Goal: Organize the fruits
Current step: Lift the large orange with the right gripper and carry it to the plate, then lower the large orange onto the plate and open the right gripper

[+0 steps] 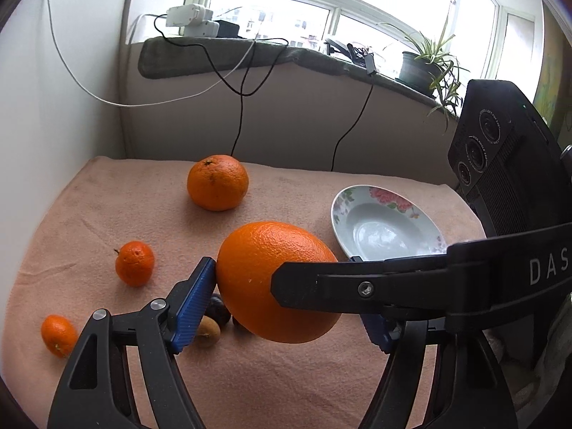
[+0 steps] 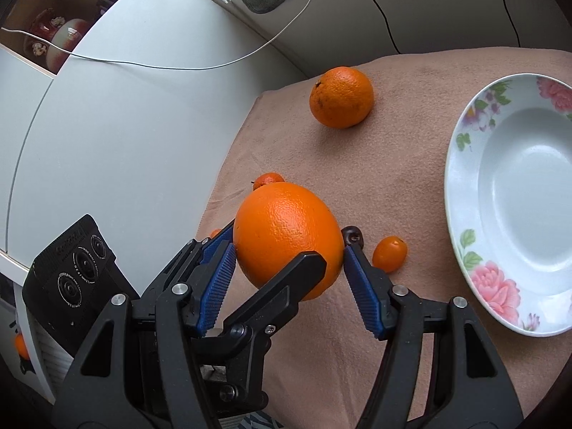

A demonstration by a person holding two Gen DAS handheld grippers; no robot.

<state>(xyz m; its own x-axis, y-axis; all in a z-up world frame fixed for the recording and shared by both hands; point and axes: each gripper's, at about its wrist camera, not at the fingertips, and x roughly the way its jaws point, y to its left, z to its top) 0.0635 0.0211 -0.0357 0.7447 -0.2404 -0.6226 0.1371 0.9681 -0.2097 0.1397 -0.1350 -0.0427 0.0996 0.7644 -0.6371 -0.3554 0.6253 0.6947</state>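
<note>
Gripping one large glossy orange (image 1: 264, 271) from both sides, clear of the peach-pink cloth (image 1: 107, 196).

At the left edge of the left wrist view a small oval mandarin (image 1: 59, 334) is seen, then a stemmed round mandarin (image 1: 134, 262), then a dull round orange (image 1: 217, 182) farther back. Right of these the large glossy orange is clamped by the left gripper (image 1: 282, 268), one blue pad pressed to its side, the other hidden behind a black finger of the right gripper (image 2: 289, 246). In the right wrist view both of that gripper's pads are laid against the fruit. Farthest right the white flower-patterned plate (image 1: 338, 214) is set on the cloth.
</note>
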